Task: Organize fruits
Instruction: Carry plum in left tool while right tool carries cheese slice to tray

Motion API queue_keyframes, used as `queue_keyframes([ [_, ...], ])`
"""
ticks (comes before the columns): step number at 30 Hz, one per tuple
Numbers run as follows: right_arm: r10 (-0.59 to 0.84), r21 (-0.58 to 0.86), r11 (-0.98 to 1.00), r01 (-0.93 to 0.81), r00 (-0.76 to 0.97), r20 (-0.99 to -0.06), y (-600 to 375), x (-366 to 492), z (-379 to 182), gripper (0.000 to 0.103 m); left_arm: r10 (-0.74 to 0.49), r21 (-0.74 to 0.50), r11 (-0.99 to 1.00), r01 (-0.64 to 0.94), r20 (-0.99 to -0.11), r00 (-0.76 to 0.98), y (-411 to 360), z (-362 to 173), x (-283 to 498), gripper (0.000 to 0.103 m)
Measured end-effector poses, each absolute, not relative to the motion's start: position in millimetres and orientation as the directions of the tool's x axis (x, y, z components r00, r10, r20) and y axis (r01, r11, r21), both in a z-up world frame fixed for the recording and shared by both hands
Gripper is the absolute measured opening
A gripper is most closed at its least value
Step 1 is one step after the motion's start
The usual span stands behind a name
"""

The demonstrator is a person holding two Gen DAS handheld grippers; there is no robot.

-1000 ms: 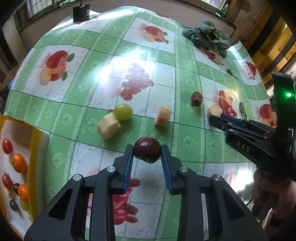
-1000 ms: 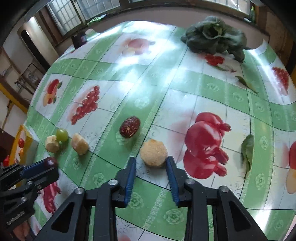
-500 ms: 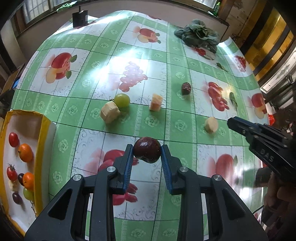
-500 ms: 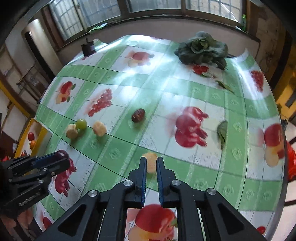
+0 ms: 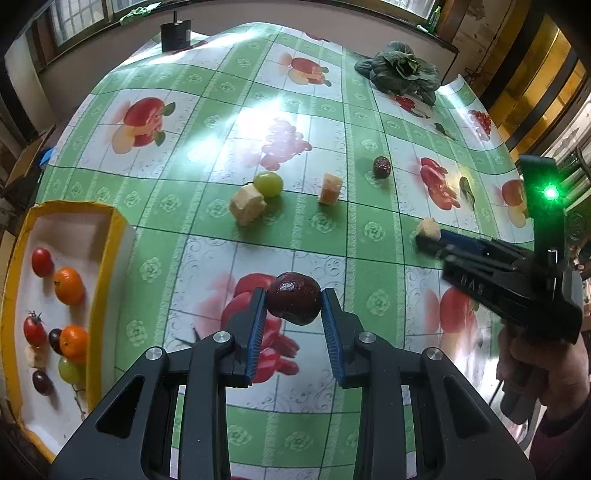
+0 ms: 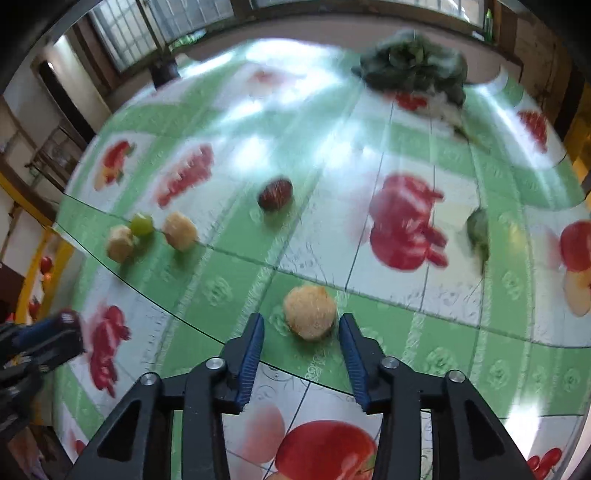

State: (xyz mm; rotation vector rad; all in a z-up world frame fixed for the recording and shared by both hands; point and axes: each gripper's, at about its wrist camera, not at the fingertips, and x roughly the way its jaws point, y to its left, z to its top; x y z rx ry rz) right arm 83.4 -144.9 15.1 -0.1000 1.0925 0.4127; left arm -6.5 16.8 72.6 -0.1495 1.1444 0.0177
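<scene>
My left gripper is shut on a dark red date and holds it above the tablecloth. A yellow-rimmed tray with tomatoes, oranges and grapes lies at the left. My right gripper is open, its fingers either side of a tan fruit chunk on the cloth; that chunk also shows in the left wrist view. On the cloth lie a green grape, two more tan chunks and a second date.
A leafy green vegetable lies at the table's far right. A dark container stands at the far edge. A small green leaf lies right of the printed red fruit. The right wrist view is motion-blurred.
My right gripper went from shut to open and came down around the tan chunk. My left gripper still holds the date and has shifted slightly; the tray shows more.
</scene>
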Motion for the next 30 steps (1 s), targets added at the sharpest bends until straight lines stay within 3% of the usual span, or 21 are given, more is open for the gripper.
queue_keyframes([
  [15,0.233,0.053,0.943,-0.328,0.541,-0.808,-138,26,96,0.026,-0.072,-0.122,0.99,-0.077,-0.88,0.47,30,102,-14,0.029],
  [30,0.279,0.033,0.897,-0.44,0.508,-0.815,-63,-7,102,0.026,-0.02,-0.117,0.979,-0.167,-0.873,0.488,93,112,-46,0.029],
])
